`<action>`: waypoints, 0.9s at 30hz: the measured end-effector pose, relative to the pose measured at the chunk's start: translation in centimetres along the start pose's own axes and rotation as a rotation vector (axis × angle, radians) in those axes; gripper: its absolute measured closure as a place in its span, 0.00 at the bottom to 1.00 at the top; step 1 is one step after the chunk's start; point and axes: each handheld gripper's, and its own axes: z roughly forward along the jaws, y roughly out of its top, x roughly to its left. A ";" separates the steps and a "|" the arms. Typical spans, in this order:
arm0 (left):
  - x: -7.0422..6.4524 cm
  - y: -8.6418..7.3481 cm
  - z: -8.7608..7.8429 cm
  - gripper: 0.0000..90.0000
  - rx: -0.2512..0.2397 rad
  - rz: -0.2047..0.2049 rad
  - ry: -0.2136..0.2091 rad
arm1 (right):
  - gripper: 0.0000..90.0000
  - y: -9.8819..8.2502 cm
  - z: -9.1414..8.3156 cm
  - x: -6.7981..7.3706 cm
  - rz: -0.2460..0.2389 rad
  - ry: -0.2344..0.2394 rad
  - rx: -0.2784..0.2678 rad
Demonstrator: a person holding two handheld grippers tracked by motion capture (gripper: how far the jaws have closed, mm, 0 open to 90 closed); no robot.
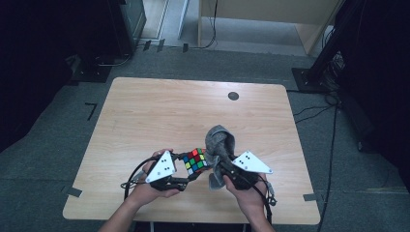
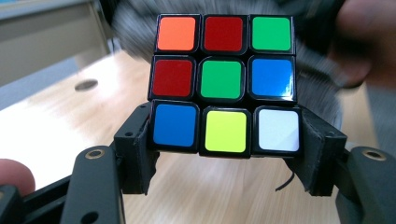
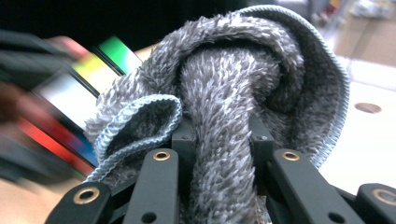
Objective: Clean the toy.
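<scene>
A multicoloured puzzle cube (image 1: 195, 160) is held above the table's near edge, with my left gripper (image 1: 189, 170) shut on it. In the left gripper view the cube (image 2: 225, 83) fills the middle, its bottom row clamped between the two black jaws, my left gripper (image 2: 226, 154) gripping it from both sides. A bunched grey fluffy cloth (image 1: 219, 144) is pinched by my right gripper (image 1: 218, 166) and touches the cube's right side. In the right gripper view the cloth (image 3: 233, 107) bulges over the jaws of my right gripper (image 3: 223, 140), with the blurred cube (image 3: 79, 93) behind it at the left.
The light wooden table (image 1: 159, 111) has a round dark grommet (image 1: 233, 95) near its far edge. Cables (image 1: 129, 182) trail from both grippers over the front edge. Dark stands and cables stand on the grey floor around the table.
</scene>
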 end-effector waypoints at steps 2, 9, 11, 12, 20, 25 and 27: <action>0.4 0.0 -0.3 0.38 -0.004 -0.008 0.007 | 0.81 0.0 -0.3 -0.7 0.050 -0.007 -0.009; -0.8 -0.1 0.7 0.38 0.054 0.070 0.046 | 0.80 1.8 -1.9 2.8 -0.043 0.124 -0.147; -0.9 0.1 0.4 0.38 0.034 0.073 0.056 | 0.80 1.8 -1.9 3.4 -0.074 0.106 -0.154; -0.7 0.1 0.1 0.38 0.010 0.059 0.043 | 0.80 1.8 -1.8 2.9 -0.057 0.111 -0.148; 0.6 0.0 -0.7 0.38 -0.032 0.007 0.055 | 0.80 0.7 -1.3 -0.4 0.085 0.048 -0.062; -0.5 0.0 0.1 0.38 -0.016 0.050 0.033 | 0.80 2.3 -2.5 2.8 -0.034 0.169 -0.172; -0.5 0.2 -0.2 0.38 -0.029 0.047 0.038 | 0.80 2.2 -2.3 3.2 -0.052 0.161 -0.176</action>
